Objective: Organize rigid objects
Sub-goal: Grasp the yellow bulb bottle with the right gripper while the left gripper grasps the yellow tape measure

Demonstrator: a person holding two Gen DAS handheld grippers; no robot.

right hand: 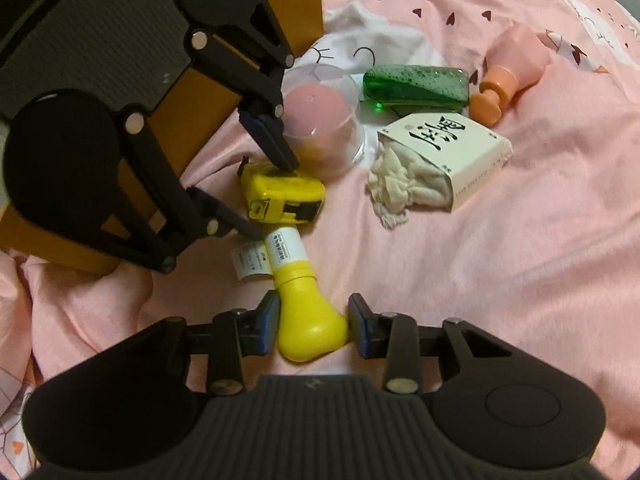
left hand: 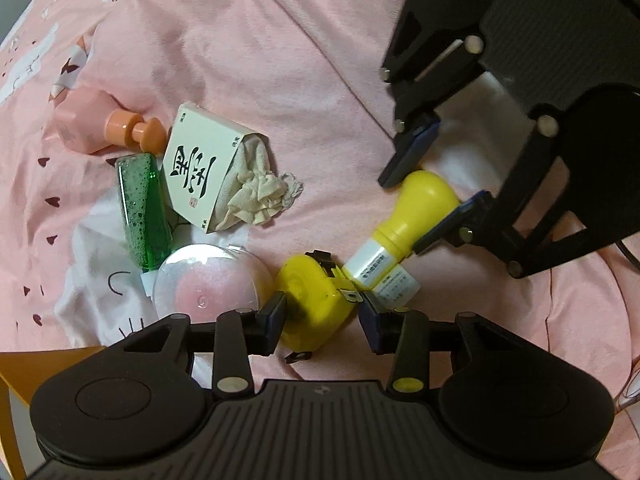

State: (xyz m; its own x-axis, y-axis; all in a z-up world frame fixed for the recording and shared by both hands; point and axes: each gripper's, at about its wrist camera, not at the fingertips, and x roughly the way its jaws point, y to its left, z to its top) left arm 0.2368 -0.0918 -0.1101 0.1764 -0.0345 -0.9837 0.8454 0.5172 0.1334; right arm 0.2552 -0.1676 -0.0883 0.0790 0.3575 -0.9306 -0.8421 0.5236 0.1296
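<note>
In the left wrist view, going left to right: a pink bottle [left hand: 76, 122] with an orange pump top at the left edge, a glossy green bottle [left hand: 142, 216] full of bubbles, a matt white card box [left hand: 204, 172] with cream cloth spilling out, and a clear plastic dome [left hand: 208, 284] at lower centre, all on soft pink bedding [left hand: 280, 60]. At bottom centre the left gripper [left hand: 322, 318] straddles the hard yellow tape measure [left hand: 312, 304]; whether its pads press on the case I cannot tell. To the right, the smooth yellow bulb-shaped bottle [left hand: 404, 216] runs lower left to upper right, and the right gripper [left hand: 430, 200] brackets its bulb; pad contact cannot be told. In the right wrist view an orange box [right hand: 192, 116] fills the upper left
</note>
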